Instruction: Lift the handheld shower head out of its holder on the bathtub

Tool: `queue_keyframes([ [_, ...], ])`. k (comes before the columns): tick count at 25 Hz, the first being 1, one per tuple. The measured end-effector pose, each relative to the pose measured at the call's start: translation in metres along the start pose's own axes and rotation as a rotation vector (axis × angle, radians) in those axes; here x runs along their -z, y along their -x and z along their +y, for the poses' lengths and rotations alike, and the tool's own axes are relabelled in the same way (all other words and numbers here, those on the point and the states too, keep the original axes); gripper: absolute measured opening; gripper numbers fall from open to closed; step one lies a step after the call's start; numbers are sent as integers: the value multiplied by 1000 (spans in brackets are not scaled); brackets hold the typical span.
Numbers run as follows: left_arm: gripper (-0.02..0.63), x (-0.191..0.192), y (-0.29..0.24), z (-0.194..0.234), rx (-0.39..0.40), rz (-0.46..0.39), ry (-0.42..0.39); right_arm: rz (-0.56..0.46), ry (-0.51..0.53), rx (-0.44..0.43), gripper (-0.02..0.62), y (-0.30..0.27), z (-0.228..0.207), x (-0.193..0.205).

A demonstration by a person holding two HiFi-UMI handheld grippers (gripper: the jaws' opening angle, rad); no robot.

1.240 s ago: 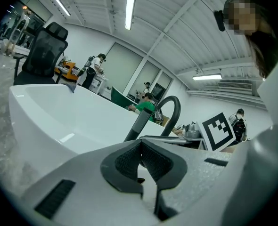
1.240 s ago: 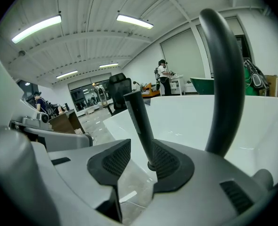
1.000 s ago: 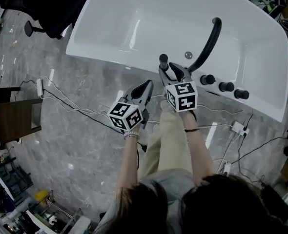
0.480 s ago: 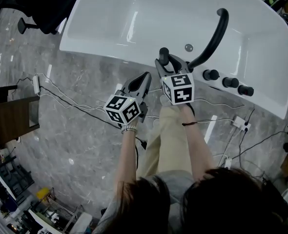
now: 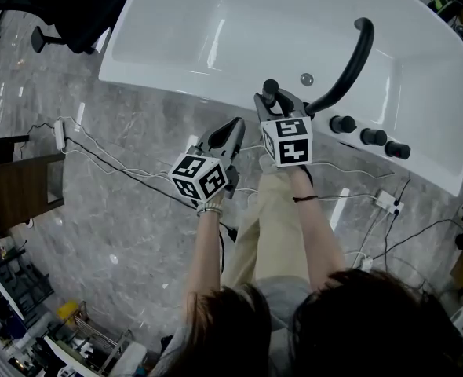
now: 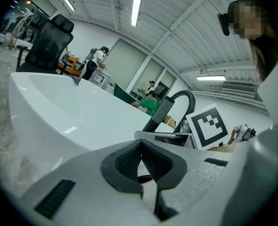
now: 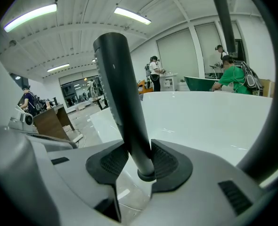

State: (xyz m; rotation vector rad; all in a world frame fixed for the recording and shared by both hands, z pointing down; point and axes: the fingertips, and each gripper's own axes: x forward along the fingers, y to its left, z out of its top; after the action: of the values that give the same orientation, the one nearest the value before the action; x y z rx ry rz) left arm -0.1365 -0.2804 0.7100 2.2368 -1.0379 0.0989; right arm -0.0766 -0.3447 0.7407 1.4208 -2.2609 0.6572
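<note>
The right hand-held gripper has its jaws just closing, pads pressing both sides of the upright black shower head, which stands in its holder on the bathtub rim. Beside it on its left, the left hand-held gripper is closed and empty.

Legend. Before my left gripper lies open floor, passable except for loose cables. Ahead, the bathtub rim bars a level approach, while the basin beyond it is open. The shower head stands upright on that rim and fills my right gripper, whose jaws have just been closing onto it. Just right, the arched spout blocks sideways travel, and three knobs line the rim further along. Above the handle is free.
</note>
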Motion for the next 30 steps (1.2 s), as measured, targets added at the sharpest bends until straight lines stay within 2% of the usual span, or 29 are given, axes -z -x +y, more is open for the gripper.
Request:
queue_keyframes([
  [10, 5, -11, 6, -11, 0, -15, -9, 1, -13, 37, 137, 16, -1, -7],
  [20, 5, -34, 20, -41, 17, -44, -29, -20, 21, 26, 135, 46, 11, -38],
  [30, 5, -71, 42, -74, 46, -104, -67, -80, 72, 0, 135, 89, 28, -86],
])
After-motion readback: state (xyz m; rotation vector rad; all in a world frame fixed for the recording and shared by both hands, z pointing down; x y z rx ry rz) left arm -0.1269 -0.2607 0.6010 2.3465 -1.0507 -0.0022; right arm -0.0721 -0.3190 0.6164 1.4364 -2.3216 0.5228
